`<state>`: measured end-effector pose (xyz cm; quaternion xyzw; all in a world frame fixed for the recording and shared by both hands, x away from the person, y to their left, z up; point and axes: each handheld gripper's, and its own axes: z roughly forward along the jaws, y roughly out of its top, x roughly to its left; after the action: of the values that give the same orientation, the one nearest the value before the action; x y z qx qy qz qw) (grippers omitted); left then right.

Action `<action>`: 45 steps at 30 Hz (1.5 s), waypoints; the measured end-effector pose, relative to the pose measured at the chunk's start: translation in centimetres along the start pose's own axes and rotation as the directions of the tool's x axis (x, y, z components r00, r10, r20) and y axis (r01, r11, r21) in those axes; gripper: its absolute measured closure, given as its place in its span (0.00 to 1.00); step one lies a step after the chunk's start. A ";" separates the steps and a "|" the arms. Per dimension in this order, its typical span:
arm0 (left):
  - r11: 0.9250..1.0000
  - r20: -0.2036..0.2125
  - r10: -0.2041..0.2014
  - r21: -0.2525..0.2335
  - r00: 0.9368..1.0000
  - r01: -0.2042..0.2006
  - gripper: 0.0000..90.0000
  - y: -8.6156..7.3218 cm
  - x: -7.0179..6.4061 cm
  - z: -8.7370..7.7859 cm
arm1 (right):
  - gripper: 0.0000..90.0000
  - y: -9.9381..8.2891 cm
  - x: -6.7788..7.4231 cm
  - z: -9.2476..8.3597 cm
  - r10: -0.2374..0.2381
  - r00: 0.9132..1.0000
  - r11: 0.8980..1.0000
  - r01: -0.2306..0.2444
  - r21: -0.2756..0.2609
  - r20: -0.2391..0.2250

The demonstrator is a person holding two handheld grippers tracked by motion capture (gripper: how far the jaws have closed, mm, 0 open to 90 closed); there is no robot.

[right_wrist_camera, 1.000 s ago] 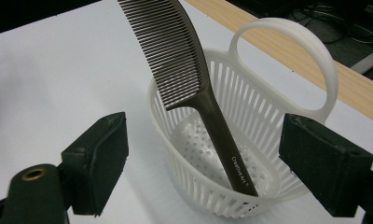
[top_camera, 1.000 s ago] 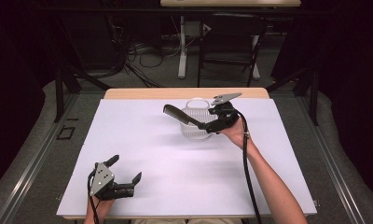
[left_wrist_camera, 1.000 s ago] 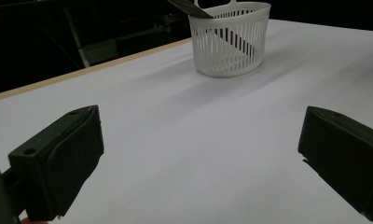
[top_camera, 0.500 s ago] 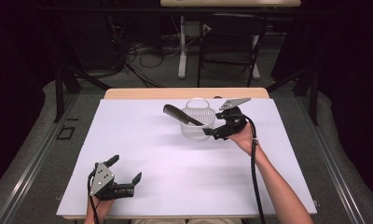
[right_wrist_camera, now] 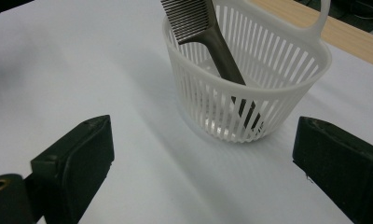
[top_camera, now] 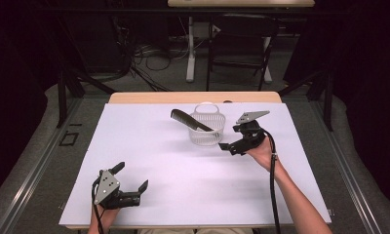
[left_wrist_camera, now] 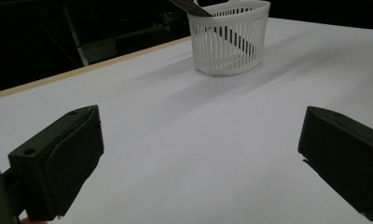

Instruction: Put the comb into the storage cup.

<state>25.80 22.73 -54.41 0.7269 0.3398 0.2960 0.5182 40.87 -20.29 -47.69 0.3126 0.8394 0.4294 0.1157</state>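
Right gripper [top_camera: 227, 145] just beside the basket [top_camera: 207, 129], its jaws just opened wide and empty. Comb [top_camera: 190, 120] stands handle-down inside, toothed end overhanging the rim — top-heavy. A brush from the gripper could tip the basket. Left gripper [top_camera: 132, 183] open, empty, on the tabletop [top_camera: 183, 185].

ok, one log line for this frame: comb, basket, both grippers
comb: handle down in basket, leaning on rim | right gripper: open, just opened, nothing between fingers, beside basket | left gripper: open, empty
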 end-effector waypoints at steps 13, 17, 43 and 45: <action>1.000 0.001 0.001 0.003 1.000 -0.001 0.00 0.0 -0.1 0.0 | 0.03 -2.1 0.6 -0.7 0.015 1.000 1.000 -0.015 0.006 0.020; 1.000 0.002 0.004 0.003 1.000 -0.004 0.00 0.0 -0.1 0.0 | 0.03 -2.5 0.8 -1.1 0.015 1.000 1.000 -0.015 0.000 0.026; 1.000 0.004 0.007 0.007 1.000 -0.007 0.00 0.0 -0.1 -0.1 | 0.01 -6.2 2.6 -3.5 0.029 0.997 0.999 -0.027 -0.023 0.067; 1.000 0.004 0.005 0.008 1.000 -0.005 0.00 -0.1 -0.1 0.0 | 0.02 -6.7 2.8 -3.9 0.033 0.997 0.999 -0.031 -0.030 0.073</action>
<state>25.70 22.64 -54.47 0.7305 0.3382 0.2945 0.5151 34.09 -23.97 -50.45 0.3399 0.8231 0.4315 0.1443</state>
